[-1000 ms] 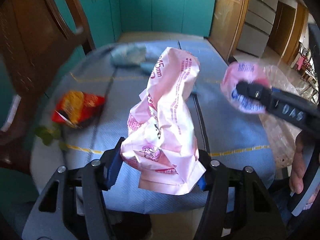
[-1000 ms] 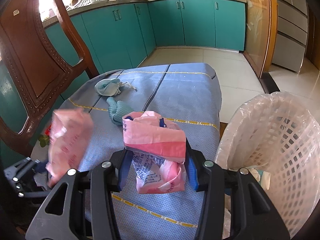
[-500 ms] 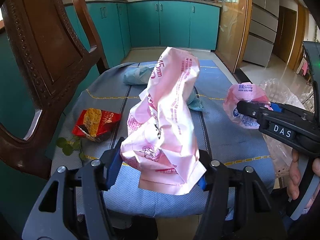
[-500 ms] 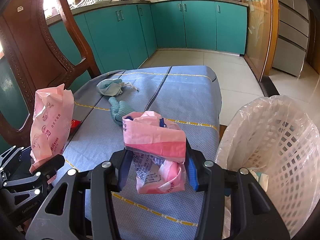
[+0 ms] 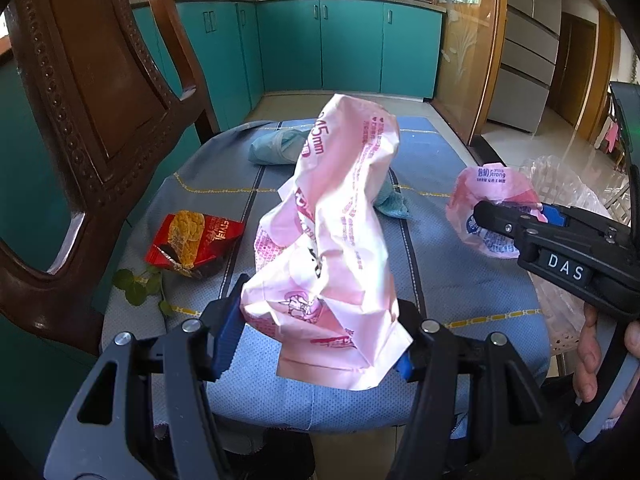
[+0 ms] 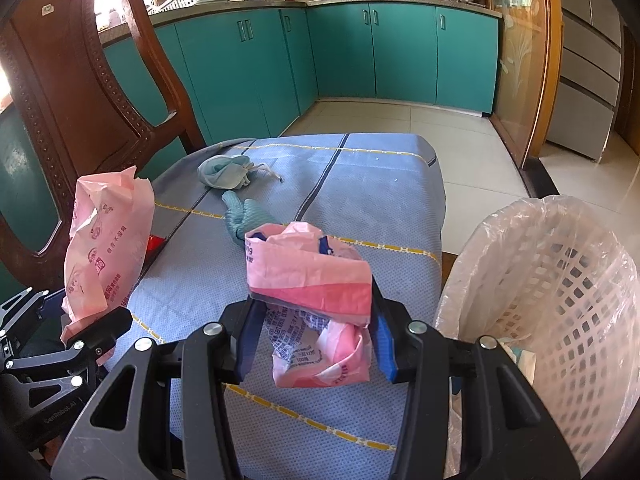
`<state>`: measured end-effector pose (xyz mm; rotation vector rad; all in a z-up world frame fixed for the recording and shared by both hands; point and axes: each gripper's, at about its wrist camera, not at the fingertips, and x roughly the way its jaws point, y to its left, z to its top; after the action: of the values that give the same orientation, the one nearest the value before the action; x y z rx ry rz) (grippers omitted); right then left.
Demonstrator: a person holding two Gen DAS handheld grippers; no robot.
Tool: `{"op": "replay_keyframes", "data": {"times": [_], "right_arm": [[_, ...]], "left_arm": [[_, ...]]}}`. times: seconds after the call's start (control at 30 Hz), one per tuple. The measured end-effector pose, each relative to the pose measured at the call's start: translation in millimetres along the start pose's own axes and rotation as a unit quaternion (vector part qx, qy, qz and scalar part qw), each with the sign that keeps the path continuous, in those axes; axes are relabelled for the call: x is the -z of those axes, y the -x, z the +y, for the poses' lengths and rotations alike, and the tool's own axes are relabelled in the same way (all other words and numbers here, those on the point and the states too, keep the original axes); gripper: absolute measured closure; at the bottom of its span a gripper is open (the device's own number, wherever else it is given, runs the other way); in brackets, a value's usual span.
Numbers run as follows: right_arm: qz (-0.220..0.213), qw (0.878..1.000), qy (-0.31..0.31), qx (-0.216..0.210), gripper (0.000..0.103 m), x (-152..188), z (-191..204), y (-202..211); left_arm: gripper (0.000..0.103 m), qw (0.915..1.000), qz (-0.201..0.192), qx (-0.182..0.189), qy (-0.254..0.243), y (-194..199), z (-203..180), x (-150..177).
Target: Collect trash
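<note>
Blue cloth (image 6: 360,184) over a table, spread ahead of and under both claws. Carved wooden chair (image 5: 80,120) standing up on the left, past the left claw. White lattice bin (image 6: 560,280) with a clear liner, just right of the right claw, rim about level with its tips; something pale inside, too hidden to name.

Left claw (image 5: 320,332) clamped on a tall pink bag (image 5: 340,220), crumpled, rising upright from between the blue pads and clear of the cloth. Right claw (image 6: 316,332) clamped on a smaller pink wrapper (image 6: 308,280), folded over itself, also held above the cloth, beside the bin and not over its mouth. Part of a hand (image 5: 588,360) showing under the right claw's handle.

Still on the cloth, well ahead of the claws: 2 teal bundles, a face mask (image 6: 224,172) with loose straps at the far side and a knotted rag (image 6: 244,216) nearer. Red snack packet (image 5: 196,240) lying flat, ahead and left of the left claw. Green leaf sprig (image 5: 136,288) just beside it, at the cloth's left edge.
</note>
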<state>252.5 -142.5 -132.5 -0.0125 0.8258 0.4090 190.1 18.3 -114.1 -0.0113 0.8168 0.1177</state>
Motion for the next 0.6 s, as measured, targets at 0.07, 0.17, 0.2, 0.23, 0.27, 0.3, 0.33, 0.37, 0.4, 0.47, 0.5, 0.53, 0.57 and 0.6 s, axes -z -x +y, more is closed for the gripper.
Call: {"op": "replay_keyframes", "data": {"times": [0.07,0.17,0.2,0.23,0.27,0.3,0.33,0.37,0.4,0.47,0.5,0.53,0.57,0.6], "right_arm": [[0.0,1.0,0.0,0.0,0.055,0.0,0.0,0.0],[0.001,1.0,0.002,0.0,0.055,1.4,1.1,0.3],[0.001,1.0,0.002,0.0,0.055,1.8,1.5,0.2],[0.001,1.0,0.003,-0.001,0.055,1.9,1.9,0.0],[0.001,1.0,0.003,-0.001,0.055,2.1,2.1,0.1],[0.001,1.0,0.003,0.0,0.055,2.2,2.2,0.3],[0.001,1.0,0.003,-0.001,0.055,2.4,2.0,0.3],[0.001,1.0,0.003,-0.001,0.055,2.4,1.7,0.1],[0.001,1.0,0.002,0.0,0.055,2.5,1.4,0.1],[0.001,1.0,0.002,-0.001,0.055,2.4,1.6,-0.4],[0.001,1.0,0.003,-0.002,0.055,2.4,1.8,-0.3],[0.001,1.0,0.004,-0.002,0.055,2.6,2.1,0.0],[0.001,1.0,0.004,-0.003,0.055,2.5,2.5,0.0],[0.001,1.0,0.004,-0.005,0.055,2.4,2.6,0.2]], "left_arm": [[0.042,1.0,0.0,0.0,0.0,-0.5,0.9,-0.2],[0.042,1.0,0.001,0.0,0.0,-1.2,1.0,0.5],[0.042,1.0,0.001,0.0,0.0,-1.3,1.0,0.5],[0.042,1.0,0.001,0.0,0.0,-1.2,1.0,0.4],[0.042,1.0,0.001,0.0,0.0,-1.2,0.9,0.5],[0.042,1.0,0.001,-0.001,0.0,-1.1,1.1,0.7],[0.042,1.0,0.001,-0.001,0.0,-1.1,1.3,0.7],[0.042,1.0,0.0,-0.001,0.001,-1.2,2.0,0.9],[0.042,1.0,0.0,-0.001,0.002,-1.4,2.6,1.0],[0.042,1.0,-0.001,-0.003,0.003,-1.7,4.0,1.7],[0.042,1.0,-0.001,-0.003,0.003,-1.8,4.6,2.0],[0.042,1.0,-0.001,-0.003,0.003,-1.8,4.9,2.3],[0.042,1.0,-0.001,-0.003,0.004,-1.8,5.1,2.8],[0.042,1.0,-0.002,-0.003,0.004,-1.6,5.5,2.9]]}}
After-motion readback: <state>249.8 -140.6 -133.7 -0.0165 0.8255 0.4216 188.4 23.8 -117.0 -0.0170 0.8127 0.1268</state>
